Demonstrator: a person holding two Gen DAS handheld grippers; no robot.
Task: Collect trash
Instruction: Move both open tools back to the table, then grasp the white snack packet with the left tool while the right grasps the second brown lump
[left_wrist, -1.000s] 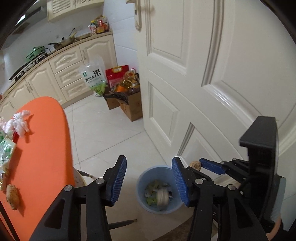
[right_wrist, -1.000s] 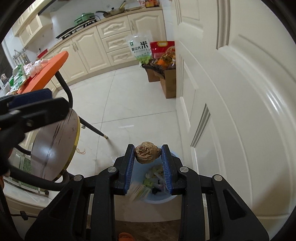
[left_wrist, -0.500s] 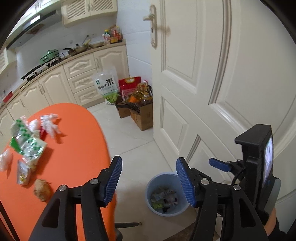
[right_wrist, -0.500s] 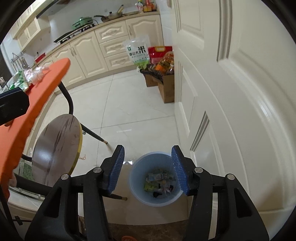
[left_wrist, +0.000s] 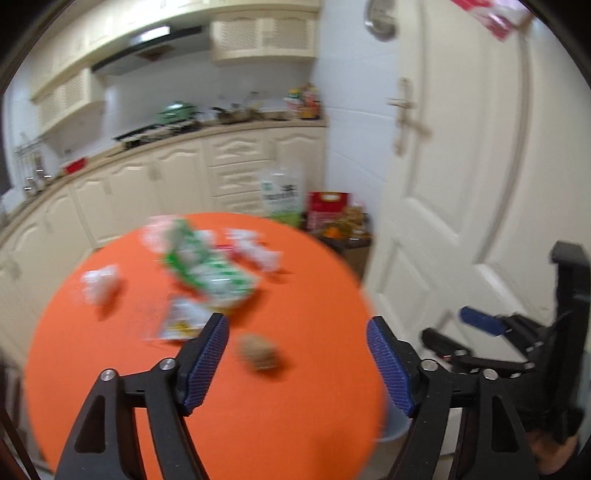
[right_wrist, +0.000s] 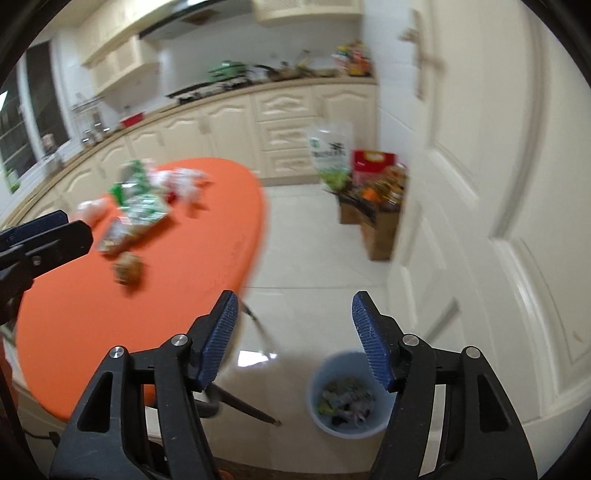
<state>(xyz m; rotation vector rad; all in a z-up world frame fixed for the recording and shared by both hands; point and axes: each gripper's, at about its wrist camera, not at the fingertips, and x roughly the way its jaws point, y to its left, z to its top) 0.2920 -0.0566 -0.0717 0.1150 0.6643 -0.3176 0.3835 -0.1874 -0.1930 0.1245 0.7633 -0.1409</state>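
Trash (left_wrist: 207, 273) lies scattered toward the orange table's (left_wrist: 258, 424) far edge; left tool (left_wrist: 297, 360) and right tool (right_wrist: 293, 336) have just been opening, both wide and empty.

Desk (left_wrist: 258, 424): round, orange top.
On the desk: brown crumpled lump (left_wrist: 259, 355) near the front; silver packet (left_wrist: 181, 323) behind it; green-and-white wrappers (left_wrist: 210, 269) mid-top; white crumpled bits (left_wrist: 99, 283) left and right of them.
Floor (right_wrist: 314, 236): pale tiles.
On the floor: blue bin (right_wrist: 345, 397) holding trash, by the door; cardboard boxes (right_wrist: 376, 229) further back.
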